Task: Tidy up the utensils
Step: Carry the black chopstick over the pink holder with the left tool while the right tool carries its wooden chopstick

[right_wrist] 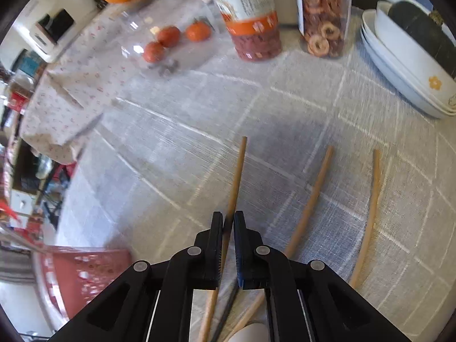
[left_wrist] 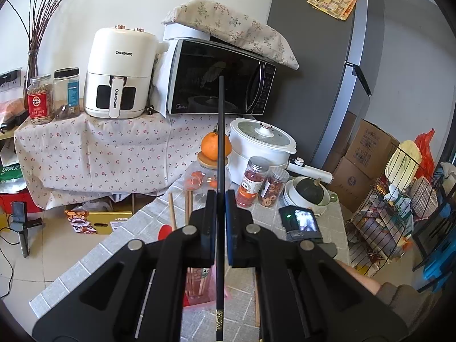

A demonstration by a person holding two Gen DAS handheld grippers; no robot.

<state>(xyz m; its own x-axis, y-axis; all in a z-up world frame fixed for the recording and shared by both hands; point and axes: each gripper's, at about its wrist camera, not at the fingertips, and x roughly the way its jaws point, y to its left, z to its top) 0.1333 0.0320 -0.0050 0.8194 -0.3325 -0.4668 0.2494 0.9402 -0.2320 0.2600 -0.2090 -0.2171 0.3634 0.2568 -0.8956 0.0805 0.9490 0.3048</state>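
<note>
Black lacquer: the black chopstick (left_wrist: 220, 188) stands upright, clamped in my left hand-held gripper (left_wrist: 221, 225) above the pink basket (left_wrist: 199, 285), which already holds some wooden sticks. My right hand-held gripper (right_wrist: 228, 245) is pinched on a wooden chopstick (right_wrist: 238, 176) lying on the desk (right_wrist: 176, 142) beside that basket; two more wooden chopsticks (right_wrist: 313, 193) lie farther from it, unsorted. I judge the sorting partly done. Legible writing: "CHANGHONG" on the air fryer (left_wrist: 119, 71), "Midea" on the microwave (left_wrist: 216, 77).

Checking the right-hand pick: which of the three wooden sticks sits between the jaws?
The leftmost wooden stick; the right gripper is shut on it. The other two lie free, further right.
</note>
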